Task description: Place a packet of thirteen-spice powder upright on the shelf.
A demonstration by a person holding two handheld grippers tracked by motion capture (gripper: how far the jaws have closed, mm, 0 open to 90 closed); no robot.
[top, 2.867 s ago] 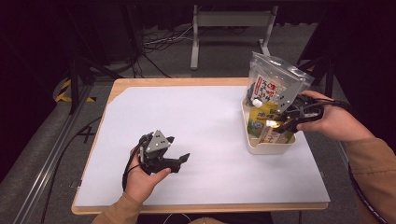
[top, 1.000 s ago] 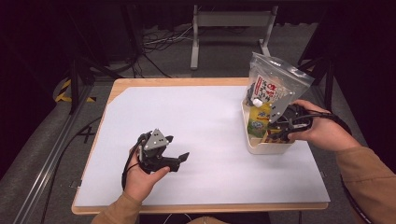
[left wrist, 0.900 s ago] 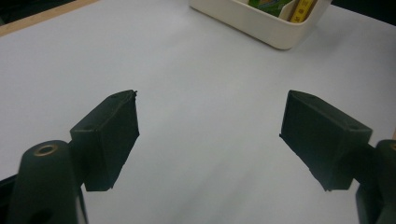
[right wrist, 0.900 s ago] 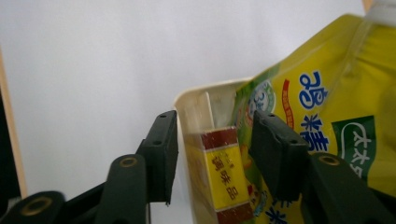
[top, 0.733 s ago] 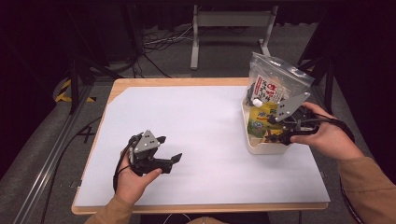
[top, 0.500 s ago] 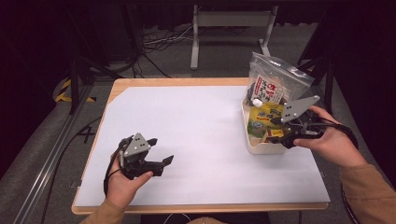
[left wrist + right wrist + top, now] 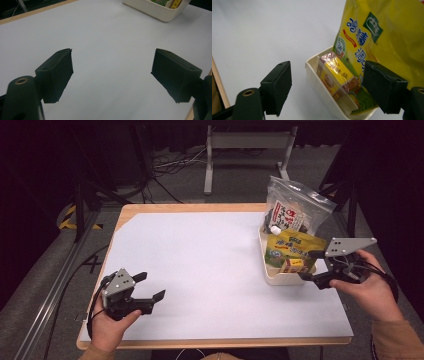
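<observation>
Cream plastic tub [image 7: 272, 276] sits at the frame's right, holding a yellow pouch [image 7: 295, 248], a small yellow box [image 7: 335, 75] and a clear bag [image 7: 292, 210]. Right gripper [image 7: 312, 266], jaws wide and empty, should straddle the box squarely. Left gripper [image 7: 148, 287] hangs empty, lower left, jaws wide.

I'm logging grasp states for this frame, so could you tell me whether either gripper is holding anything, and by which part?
Nothing is held. The left gripper is open over the bare table, and the right gripper is open beside the cream tray.
</observation>
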